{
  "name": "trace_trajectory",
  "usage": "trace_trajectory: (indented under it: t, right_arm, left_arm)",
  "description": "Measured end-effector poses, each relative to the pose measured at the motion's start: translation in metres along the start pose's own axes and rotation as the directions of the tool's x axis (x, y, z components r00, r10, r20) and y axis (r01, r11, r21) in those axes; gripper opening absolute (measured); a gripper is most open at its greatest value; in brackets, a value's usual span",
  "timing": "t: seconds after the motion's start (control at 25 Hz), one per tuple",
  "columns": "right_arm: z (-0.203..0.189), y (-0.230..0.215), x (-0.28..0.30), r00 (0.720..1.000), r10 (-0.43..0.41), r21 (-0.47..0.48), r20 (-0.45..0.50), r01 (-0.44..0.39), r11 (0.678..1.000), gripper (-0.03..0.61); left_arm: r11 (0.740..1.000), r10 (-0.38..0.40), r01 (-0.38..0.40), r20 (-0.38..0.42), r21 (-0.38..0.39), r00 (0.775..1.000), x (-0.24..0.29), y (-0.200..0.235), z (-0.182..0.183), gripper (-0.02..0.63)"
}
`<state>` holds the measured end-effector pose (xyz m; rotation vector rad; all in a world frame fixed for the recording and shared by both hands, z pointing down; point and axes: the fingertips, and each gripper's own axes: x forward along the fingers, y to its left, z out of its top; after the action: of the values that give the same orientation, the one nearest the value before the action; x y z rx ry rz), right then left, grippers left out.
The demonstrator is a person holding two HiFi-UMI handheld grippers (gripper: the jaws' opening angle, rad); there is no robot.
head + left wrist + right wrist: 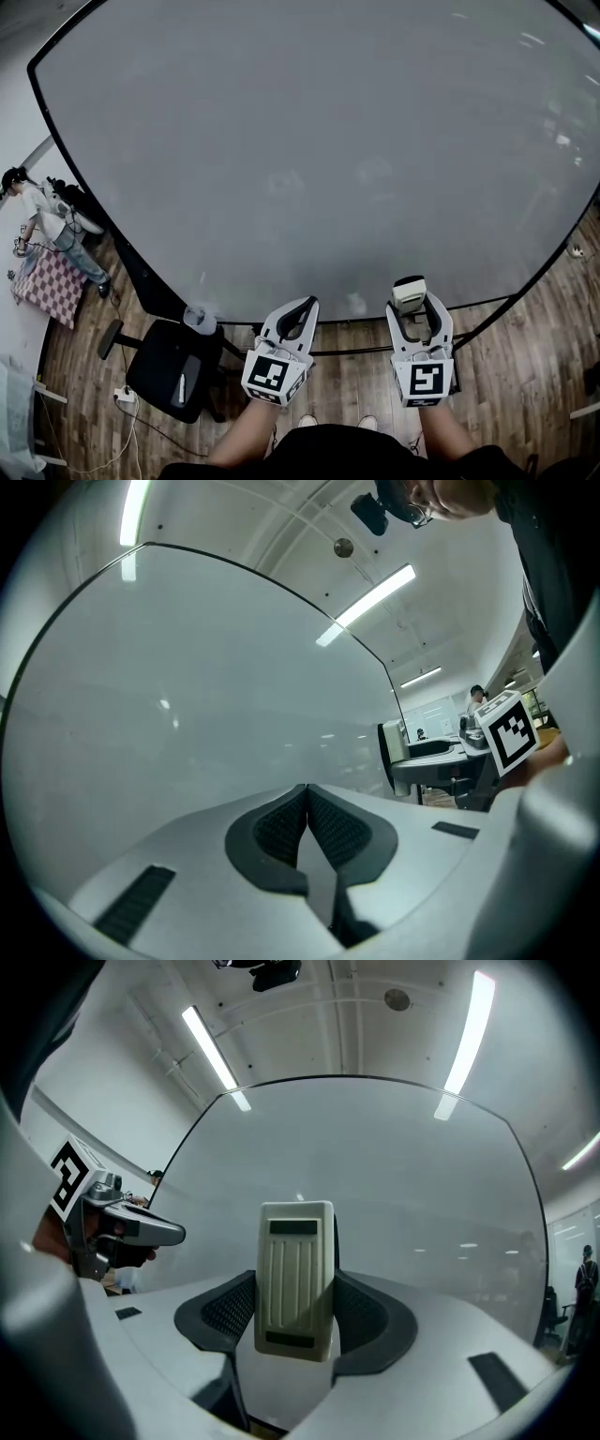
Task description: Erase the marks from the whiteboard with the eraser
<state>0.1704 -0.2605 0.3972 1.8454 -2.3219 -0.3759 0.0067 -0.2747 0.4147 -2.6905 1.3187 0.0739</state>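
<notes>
The right tongs (410, 300) clamp the eraser (409, 289); the left tongs (308, 303) are closed on nothing; both point at the whiteboard (309, 141).

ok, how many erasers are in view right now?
1. The eraser is clamped in the right gripper, by the whiteboard's lower edge. The left gripper is shut and empty. Any behind the board would be hidden.

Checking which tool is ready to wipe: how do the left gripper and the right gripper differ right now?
The left gripper has its jaws together on nothing; the right gripper has them apart, shut on the eraser. In the head view the left gripper leans rightward, the right gripper points straight ahead. Both face the whiteboard.
</notes>
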Motion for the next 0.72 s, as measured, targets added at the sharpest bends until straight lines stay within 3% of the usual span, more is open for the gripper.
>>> trace_trajectory:
  t: [0.24, 0.72]
  right_arm:
    - [0.004, 0.002, 0.0, 0.999, 0.009, -0.069, 0.032, -0.007, 0.998, 0.273]
    - [0.006, 0.014, 0.003, 0.998, 0.032, -0.092, 0.057, -0.027, 0.995, 0.273]
  left_arm:
    - [1.0, 0.001, -0.001, -0.002, -0.003, 1.0, 0.001, -0.001, -0.001, 0.019]
    - [1.0, 0.001, -0.001, -0.008, 0.0, 1.0, 0.001, -0.002, -0.003, 0.02]
